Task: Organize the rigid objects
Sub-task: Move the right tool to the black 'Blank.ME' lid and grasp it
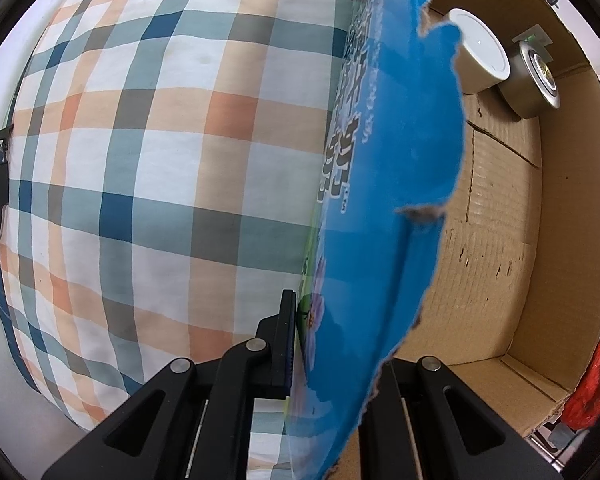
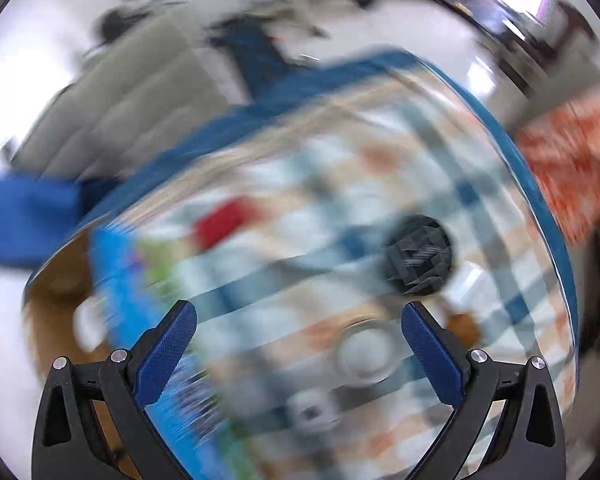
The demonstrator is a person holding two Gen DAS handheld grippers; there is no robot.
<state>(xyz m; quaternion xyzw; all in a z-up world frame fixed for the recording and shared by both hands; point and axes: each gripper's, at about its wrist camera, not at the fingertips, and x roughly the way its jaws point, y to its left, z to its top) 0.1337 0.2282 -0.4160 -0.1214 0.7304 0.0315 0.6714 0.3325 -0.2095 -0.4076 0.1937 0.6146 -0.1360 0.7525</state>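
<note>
Left gripper [image 1: 332, 344] clamped on box flap [image 1: 400, 160]

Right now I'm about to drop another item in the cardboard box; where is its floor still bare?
The brown cardboard box floor is bare from the torn blue flap, held by the left hand-held gripper, across to the opposite wall. It is crowded only at the far end, where the white round tin and silver round tin lie together.
</note>
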